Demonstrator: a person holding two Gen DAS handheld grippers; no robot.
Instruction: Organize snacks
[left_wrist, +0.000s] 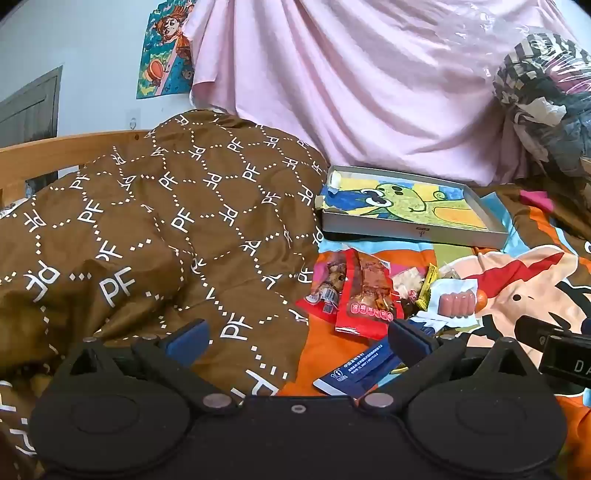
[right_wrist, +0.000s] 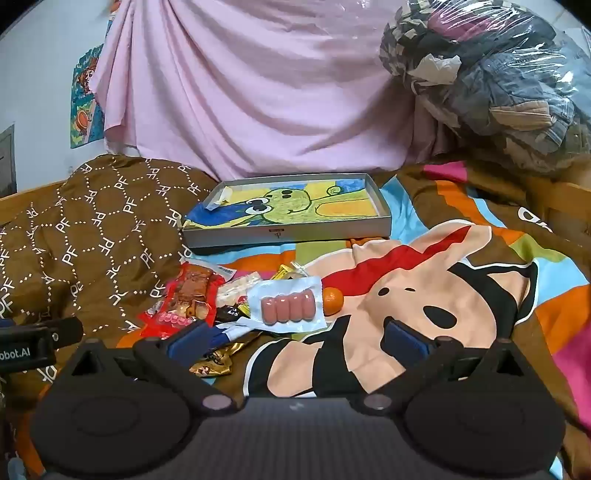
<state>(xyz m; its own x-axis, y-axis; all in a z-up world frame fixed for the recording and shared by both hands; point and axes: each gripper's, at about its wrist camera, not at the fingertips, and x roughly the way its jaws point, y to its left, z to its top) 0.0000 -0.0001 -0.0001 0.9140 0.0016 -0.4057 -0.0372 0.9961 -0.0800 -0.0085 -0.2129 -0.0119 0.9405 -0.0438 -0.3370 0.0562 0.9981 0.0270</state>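
Note:
A pile of snacks lies on the cartoon bedsheet: a red meat-snack packet (left_wrist: 369, 295) (right_wrist: 190, 299), a clear pack of pink sausages (left_wrist: 456, 304) (right_wrist: 288, 308), a small orange (right_wrist: 333, 301) (left_wrist: 482, 300), a blue packet (left_wrist: 364, 371) and a gold wrapper (right_wrist: 214, 363). Behind them sits a shallow grey tray (left_wrist: 413, 234) (right_wrist: 288, 236) lined with a frog drawing. My left gripper (left_wrist: 297, 336) hangs open near the pile, over the brown quilt's edge. My right gripper (right_wrist: 295, 336) is open too, just short of the sausages, with nothing between its fingers.
A bunched brown quilt with a white PF print (left_wrist: 147, 240) (right_wrist: 92, 236) fills the left. A pink sheet (left_wrist: 351, 81) hangs at the back. A clear bag of clothes (right_wrist: 498, 81) sits at the back right. A wooden bed rail (left_wrist: 55, 151) runs along the left.

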